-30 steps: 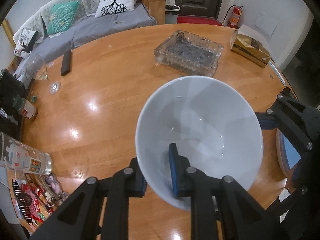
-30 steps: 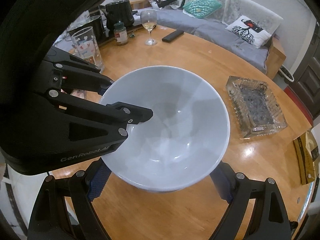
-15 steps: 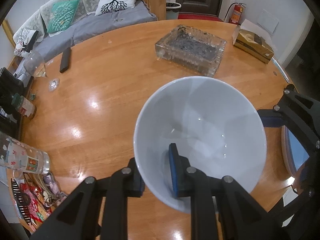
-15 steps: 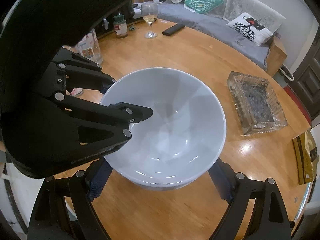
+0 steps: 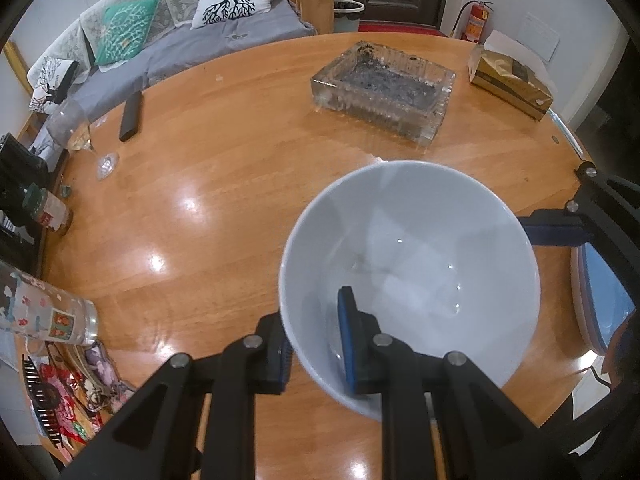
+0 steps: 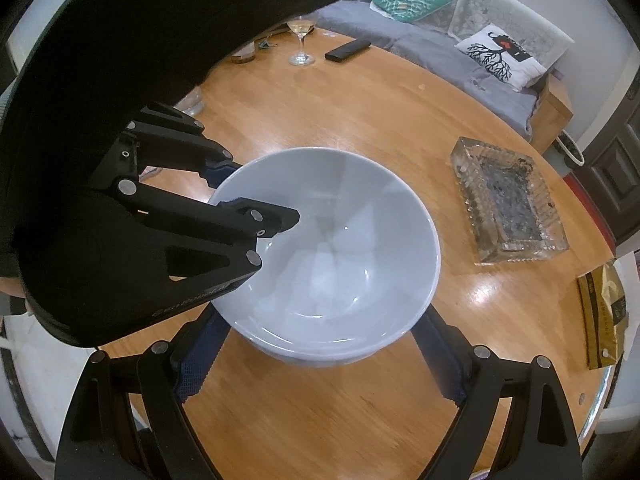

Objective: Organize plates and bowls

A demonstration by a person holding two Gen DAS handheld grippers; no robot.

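Both tongs point steeply down over the worktop point(image 5: 224, 216). The white bowl point(image 5: 420, 264) is empty and sits near the worktop's right edge, with a glass ashtray point(image 5: 384, 92) of dark ash toward the far edge. The left tongs point(image 5: 316, 348) are nearly closed, pinching the bowl's near rim, 1 pad inside. The right tongs point(image 6: 320, 364) have just widened slightly and straddle the bowl's base, pads just beside it.

White bowl point(image 6: 344, 248) sits on the wooden surface point(image 6: 360, 120). Left claw point(image 6: 256, 196) is clamped on its near-left rim, one finger inside. Right claw point(image 6: 320, 364) straddles the bowl, its jaws just widened, pads apart from the wall. Glass ashtray point(image 6: 508, 200) lies well right.
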